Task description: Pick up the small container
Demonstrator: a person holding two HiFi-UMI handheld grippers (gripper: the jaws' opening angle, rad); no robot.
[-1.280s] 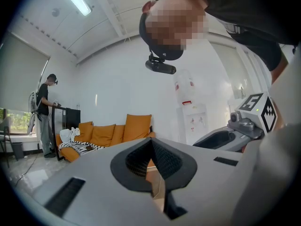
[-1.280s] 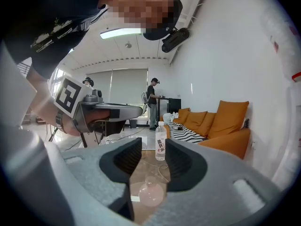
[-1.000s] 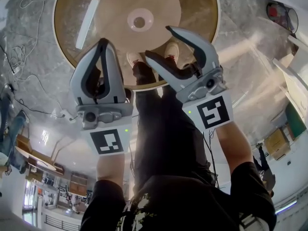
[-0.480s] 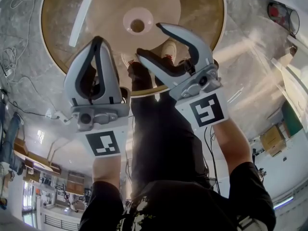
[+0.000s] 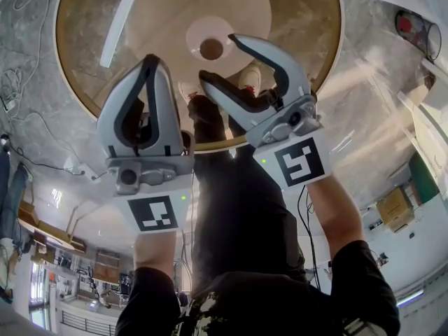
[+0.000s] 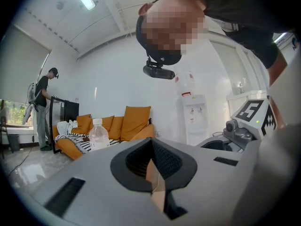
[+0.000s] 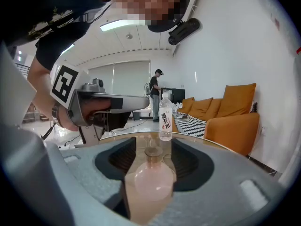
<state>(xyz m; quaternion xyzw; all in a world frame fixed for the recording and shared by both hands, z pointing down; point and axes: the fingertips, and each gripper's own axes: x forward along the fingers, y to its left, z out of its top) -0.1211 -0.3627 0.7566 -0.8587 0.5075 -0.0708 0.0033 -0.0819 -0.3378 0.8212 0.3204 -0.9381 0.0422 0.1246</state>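
The small container (image 5: 211,47) is a pale pink round flask with a brown stopper, standing on the round glass table (image 5: 308,19). My right gripper (image 5: 218,60) is open just above the table, its two fingers pointing at the flask. In the right gripper view the flask (image 7: 153,175) stands upright in the gap between the jaws, a little beyond the tips and touching neither. My left gripper (image 5: 152,63) hangs to the left of it, shut with nothing in it; in the left gripper view its jaws meet in a thin slit.
A clear water bottle (image 7: 165,119) stands on the table beyond the flask. Through the glass I see the person's legs and shoes (image 5: 246,75). Cables (image 5: 28,82) lie on the floor at left. An orange sofa (image 6: 127,124) and another person (image 6: 43,107) are far off.
The right gripper has shifted left toward the flask, which now sits nearer its open jaws. The left gripper has stayed shut and barely moved.
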